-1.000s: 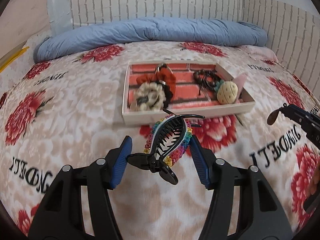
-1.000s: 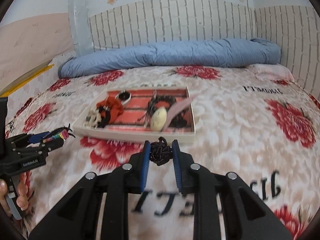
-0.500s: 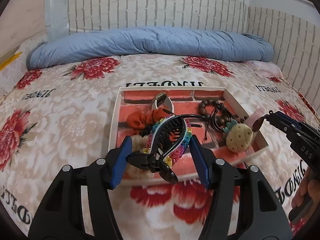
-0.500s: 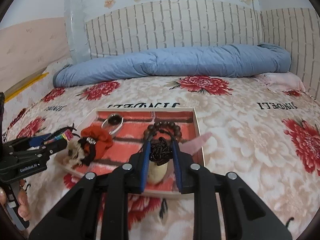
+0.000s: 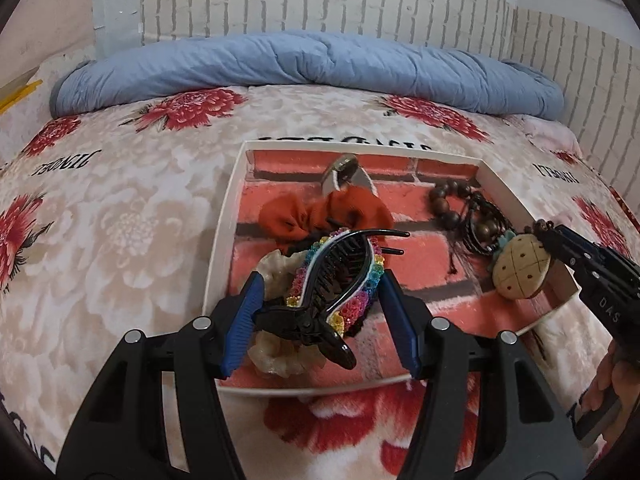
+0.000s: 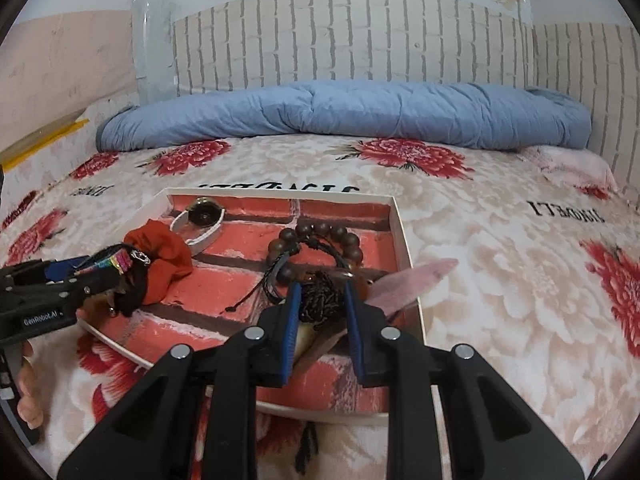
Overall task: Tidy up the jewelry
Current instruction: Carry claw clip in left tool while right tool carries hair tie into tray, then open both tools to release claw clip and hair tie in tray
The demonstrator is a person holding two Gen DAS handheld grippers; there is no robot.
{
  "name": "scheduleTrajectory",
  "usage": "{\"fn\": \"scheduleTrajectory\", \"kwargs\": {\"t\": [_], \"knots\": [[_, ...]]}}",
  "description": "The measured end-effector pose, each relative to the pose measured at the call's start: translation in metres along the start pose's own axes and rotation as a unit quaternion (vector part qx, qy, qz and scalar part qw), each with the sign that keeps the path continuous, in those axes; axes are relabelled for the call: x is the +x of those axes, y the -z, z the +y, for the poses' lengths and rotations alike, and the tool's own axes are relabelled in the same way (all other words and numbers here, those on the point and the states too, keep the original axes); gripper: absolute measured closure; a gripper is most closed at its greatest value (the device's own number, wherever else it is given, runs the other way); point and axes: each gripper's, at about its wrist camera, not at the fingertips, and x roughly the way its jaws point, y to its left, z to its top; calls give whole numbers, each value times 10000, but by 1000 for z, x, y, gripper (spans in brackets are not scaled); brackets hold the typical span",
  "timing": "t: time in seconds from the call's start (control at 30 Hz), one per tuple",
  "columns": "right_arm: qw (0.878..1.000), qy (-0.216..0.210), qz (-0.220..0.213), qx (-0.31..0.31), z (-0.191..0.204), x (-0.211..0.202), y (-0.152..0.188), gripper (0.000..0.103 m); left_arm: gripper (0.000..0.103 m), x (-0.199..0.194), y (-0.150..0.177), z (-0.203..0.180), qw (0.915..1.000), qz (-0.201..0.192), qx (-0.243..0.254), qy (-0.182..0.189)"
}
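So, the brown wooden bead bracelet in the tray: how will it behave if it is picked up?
The brown wooden bead bracelet probably hangs floppy, since the separate round beads seem strung. The beads look smooth, so possibly slippery.

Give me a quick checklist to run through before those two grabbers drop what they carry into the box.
1. Left gripper holds the rainbow hair claw between its jaws: ok.
2. Right gripper is clamped on the dark braided knot: ok.
3. Both loads are over the tray, not the bedspread: ok.
4. Bare tray floor under the claw: not ok; the cream scrunchie lies beneath.
5. Bare floor under the knot: cannot tell; the gripper hides it.
6. The two grippers are apart: ok.
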Motion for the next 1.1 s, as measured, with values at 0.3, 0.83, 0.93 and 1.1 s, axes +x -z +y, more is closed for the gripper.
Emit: {"fn": "scheduleTrajectory", "kwargs": {"t": [0.3,0.83,0.93,1.1], "knots": [[9995,-212,-2,221,-5,8,1,77,44,11,3,3,9998,71,80,-143],[9996,-59,-208,183,-7,-9,0,38,25,-4,7,3,9997,-161,105,-179],[9994,-40,-218,259,-12,-13,1,35,19,-10,8,5,9994,-267,90,-195],[9989,-53,-311,349,-17,-26,5,23,11,-23,15,5,9991,-348,100,-204]]}}
